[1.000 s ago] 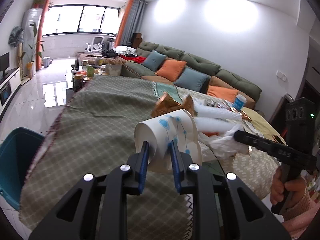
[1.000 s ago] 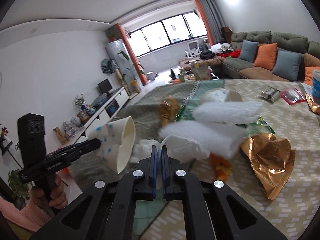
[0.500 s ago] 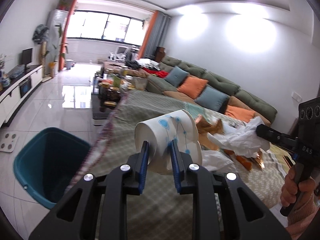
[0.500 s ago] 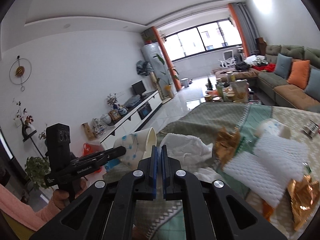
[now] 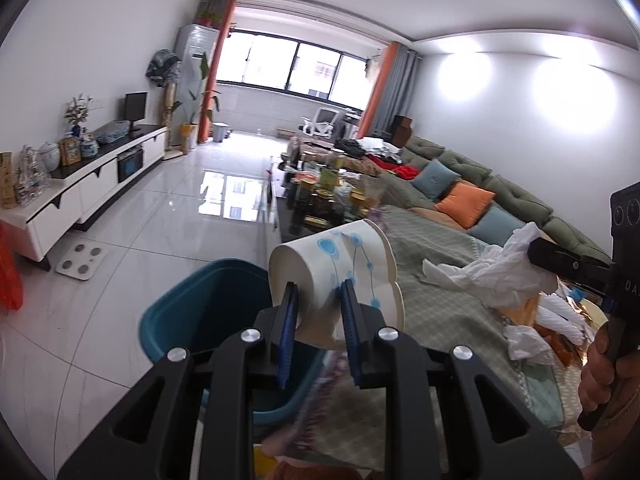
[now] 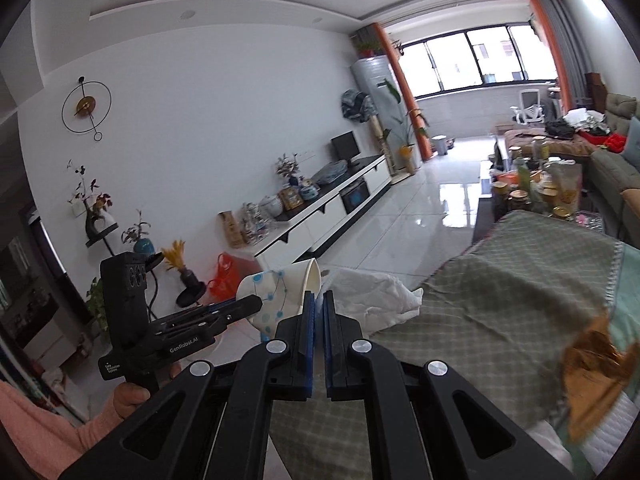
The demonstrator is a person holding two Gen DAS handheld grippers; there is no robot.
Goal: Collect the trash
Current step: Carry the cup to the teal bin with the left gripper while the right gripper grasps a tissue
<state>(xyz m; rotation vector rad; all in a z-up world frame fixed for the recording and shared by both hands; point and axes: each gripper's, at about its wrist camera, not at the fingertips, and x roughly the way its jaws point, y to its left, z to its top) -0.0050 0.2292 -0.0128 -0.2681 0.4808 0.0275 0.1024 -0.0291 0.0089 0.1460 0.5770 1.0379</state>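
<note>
Left gripper (image 5: 317,334) jaws pinching paper cup (image 5: 335,273) just above the bin (image 5: 208,312) off the table's (image 5: 448,312) edge — right gripper (image 6: 319,330), jaws pressed on tissue (image 6: 368,294), farther back over the table.

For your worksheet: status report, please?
Left hand-held gripper shut on paper cup. Right hand-held gripper shut on crumpled tissue. Teal bin below, unobstructed.

I see white walls (image 5: 100,40), my shiny white floor (image 5: 192,216), big bright windows (image 5: 296,68), a long green sofa (image 5: 500,192), a low white cabinet (image 5: 80,192).
</note>
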